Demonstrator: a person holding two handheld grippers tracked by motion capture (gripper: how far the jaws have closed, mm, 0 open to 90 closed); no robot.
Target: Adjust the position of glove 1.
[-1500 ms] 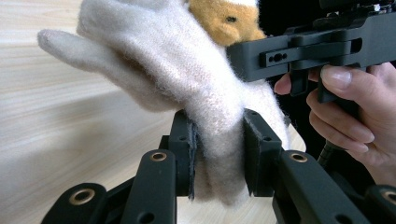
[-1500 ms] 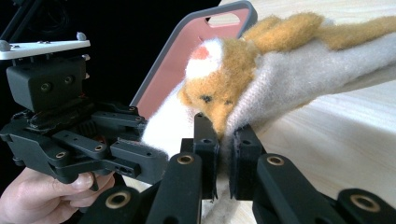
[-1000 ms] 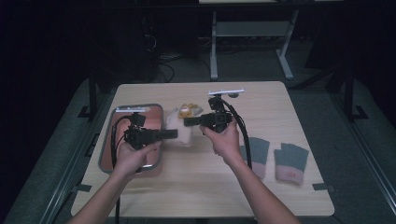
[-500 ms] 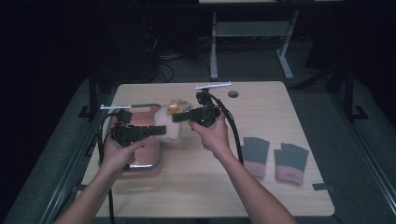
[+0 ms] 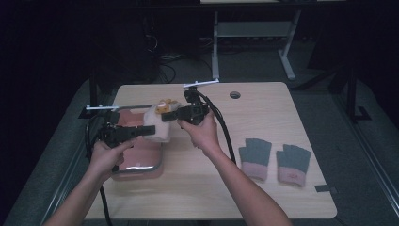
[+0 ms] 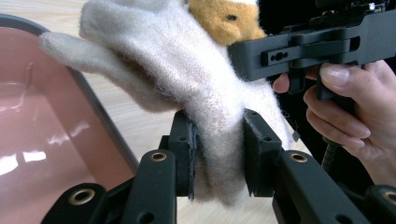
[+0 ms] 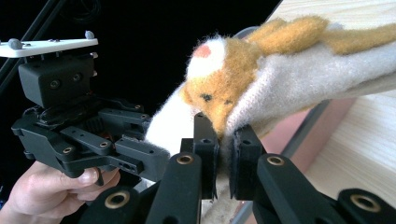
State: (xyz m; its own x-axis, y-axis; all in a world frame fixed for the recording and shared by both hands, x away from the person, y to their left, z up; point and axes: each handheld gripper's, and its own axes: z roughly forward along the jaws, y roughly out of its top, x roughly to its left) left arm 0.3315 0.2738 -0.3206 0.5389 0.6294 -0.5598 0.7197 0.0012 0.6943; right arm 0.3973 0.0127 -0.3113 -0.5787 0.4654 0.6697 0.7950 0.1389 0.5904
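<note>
With both grippers clamped on the same cream glove (image 6: 187, 79), the left gripper (image 6: 217, 158) has its jaws closed on the woolly cuff end, pads pressed into the fabric from both sides. Right gripper (image 7: 223, 154) pinches a thin fold of the glove just under the orange animal face (image 7: 219, 88) sewn on it, jaws nearly together. High view: left gripper (image 5: 146, 132) and right gripper (image 5: 168, 116) point at each other, glove (image 5: 157, 123) bunched between them, held up off the surface, above the right edge of the pink tray (image 5: 141, 162). Tray sits at the left of the wooden table (image 5: 263, 108), steel rim, shiny pink inside. Person's left hand (image 5: 106, 157) and right hand (image 5: 200, 134) grip the handles, black cables trailing down from each. Well apart, at the table's right, two grey gloves with pink cuffs (image 5: 274, 159) lie flat side by side, fingers pointing away. Small dark grommet hole (image 5: 235, 94) near the far edge.
</note>
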